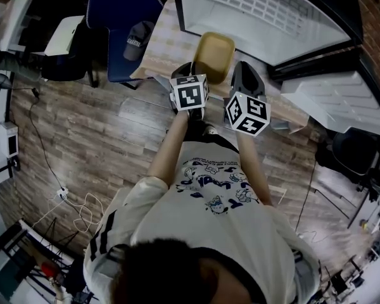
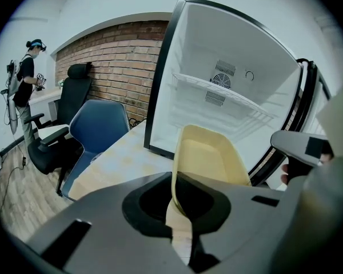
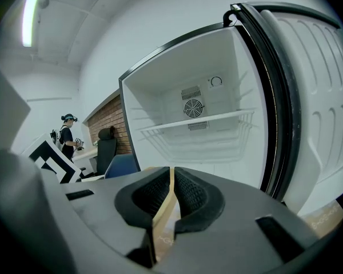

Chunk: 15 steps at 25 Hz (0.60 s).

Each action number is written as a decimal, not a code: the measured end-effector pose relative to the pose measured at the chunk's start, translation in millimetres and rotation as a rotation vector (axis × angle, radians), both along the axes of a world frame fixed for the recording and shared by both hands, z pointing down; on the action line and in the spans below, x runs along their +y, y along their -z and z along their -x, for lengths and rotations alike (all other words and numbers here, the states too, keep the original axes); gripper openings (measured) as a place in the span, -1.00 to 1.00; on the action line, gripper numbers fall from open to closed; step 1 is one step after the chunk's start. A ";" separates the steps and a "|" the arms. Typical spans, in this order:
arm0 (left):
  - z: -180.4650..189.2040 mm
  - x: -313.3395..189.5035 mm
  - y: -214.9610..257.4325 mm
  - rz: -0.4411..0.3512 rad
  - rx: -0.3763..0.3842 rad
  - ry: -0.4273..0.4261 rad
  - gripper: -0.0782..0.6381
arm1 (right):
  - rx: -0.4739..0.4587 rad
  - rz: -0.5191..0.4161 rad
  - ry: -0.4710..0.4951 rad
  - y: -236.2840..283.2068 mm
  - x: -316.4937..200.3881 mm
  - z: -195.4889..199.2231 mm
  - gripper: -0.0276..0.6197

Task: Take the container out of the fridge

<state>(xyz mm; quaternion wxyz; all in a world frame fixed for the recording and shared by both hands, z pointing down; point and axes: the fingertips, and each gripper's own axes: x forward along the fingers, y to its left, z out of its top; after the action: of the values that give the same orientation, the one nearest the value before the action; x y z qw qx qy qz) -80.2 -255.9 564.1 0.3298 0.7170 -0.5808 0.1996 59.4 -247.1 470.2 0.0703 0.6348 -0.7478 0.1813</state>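
L gripper (image 2: 174,203) and R gripper (image 3: 170,196) are each clamped tight on a side rim of the yellow container (image 1: 216,54), held btwn them above the table (image 1: 163,43), just outside the open fridge (image 1: 259,11). It looks empty, light, thin-walled, prob flexy; rims are the best hold.

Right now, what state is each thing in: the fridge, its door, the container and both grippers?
Fridge: open, wire shelf bare.
Fridge door: swung wide open.
Container: empty, outside the fridge, held in front of it.
Left gripper: shut on the container's rim.
Right gripper: shut on the container's rim.
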 end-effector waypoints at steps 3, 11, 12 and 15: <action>-0.1 8.2 1.7 -0.001 0.001 0.013 -0.69 | 0.000 -0.001 0.013 1.3 6.5 0.1 -0.78; -0.1 25.7 5.1 -0.004 -0.004 0.038 -0.69 | 0.000 0.005 0.031 1.8 20.9 -2.6 -0.77; -0.4 27.4 5.4 -0.004 -0.005 0.040 -0.69 | -0.001 0.006 0.032 1.6 22.2 -2.9 -0.78; -1.1 31.5 6.6 -0.007 -0.009 0.044 -0.69 | -0.001 0.009 0.037 1.1 25.5 -3.4 -0.78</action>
<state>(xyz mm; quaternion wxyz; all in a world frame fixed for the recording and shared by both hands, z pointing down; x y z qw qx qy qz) -79.0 -224.4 557.5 0.3292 0.7043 -0.5984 0.1935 62.8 -221.6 469.1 0.0761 0.6204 -0.7587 0.1837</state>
